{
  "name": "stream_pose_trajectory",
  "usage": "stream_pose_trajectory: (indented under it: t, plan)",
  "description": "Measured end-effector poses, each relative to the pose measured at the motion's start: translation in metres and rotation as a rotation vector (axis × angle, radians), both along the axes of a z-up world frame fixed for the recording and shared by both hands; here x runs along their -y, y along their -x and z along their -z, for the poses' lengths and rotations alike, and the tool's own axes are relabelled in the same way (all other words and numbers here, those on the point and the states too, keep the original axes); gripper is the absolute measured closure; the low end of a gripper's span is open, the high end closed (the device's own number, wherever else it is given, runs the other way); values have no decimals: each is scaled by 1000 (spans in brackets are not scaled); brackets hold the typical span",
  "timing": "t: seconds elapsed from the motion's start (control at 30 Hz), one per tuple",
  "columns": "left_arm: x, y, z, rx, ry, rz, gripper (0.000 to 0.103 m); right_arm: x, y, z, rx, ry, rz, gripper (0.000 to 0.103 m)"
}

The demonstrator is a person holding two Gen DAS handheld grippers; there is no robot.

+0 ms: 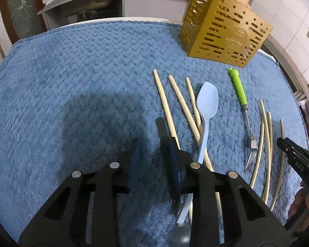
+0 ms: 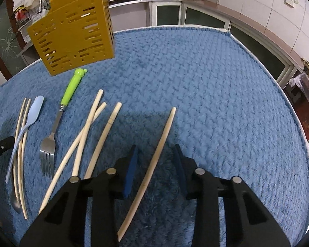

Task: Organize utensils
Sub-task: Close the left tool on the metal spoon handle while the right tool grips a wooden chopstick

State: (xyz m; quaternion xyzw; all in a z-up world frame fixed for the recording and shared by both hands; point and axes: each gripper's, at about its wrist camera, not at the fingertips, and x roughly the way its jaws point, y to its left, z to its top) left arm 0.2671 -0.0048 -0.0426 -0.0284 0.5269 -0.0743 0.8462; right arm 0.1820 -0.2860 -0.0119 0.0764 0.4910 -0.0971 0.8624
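Cream chopstick (image 2: 154,156) lies between your right gripper (image 2: 156,162) fingers, apart, not touching. Left gripper (image 1: 154,156) fingers apart over bare blue towel (image 1: 72,82), chopsticks just beside.

A blue, knobbly-textured cloth (image 2: 195,72) covers the surface. The slotted holder (image 2: 76,35) is mustard yellow, the spoon (image 1: 206,111) pale blue, the fork (image 2: 57,119) bright green-handled, the chopsticks (image 2: 156,154) cream.
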Motion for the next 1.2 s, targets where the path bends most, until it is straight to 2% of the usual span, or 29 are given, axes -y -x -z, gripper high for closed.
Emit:
stream_pose_trajectory:
  t: [0.13,0.33,0.4,0.43,0.53,0.6,0.77,0.9,0.93,1.1,1.2]
  plan:
    - [3,-6,0,-29,-20,4,75,4,-2,2,-5,-11,-7,67]
    - [18,-5,3,-21,-84,1,73,0,-7,2,-12,3,2,68]
    - [24,-6,3,-15,-107,-2,72,-2,-9,2,-12,4,4,70]
    - [27,-7,4,-13,-114,-6,72,-3,-10,1,-11,1,1,76]
    - [26,-8,3,-1,-111,-16,75,-7,-10,1,-9,9,1,83]
    - [23,-7,3,12,-110,-17,82,-5,-11,1,-3,-10,9,85]
    - [15,-4,5,40,-65,-27,84,-1,-13,3,40,-30,23,85]
    - [19,-1,7,73,-85,-23,85,-5,-10,3,75,0,19,86]
    - [19,-1,7,73,-85,-23,85,-3,-9,3,86,-11,17,89]
    - [9,1,2,72,-34,-36,100,6,1,2,134,-68,1,97]
    - [4,3,0,70,-7,-31,100,6,3,-3,139,-67,-12,97]
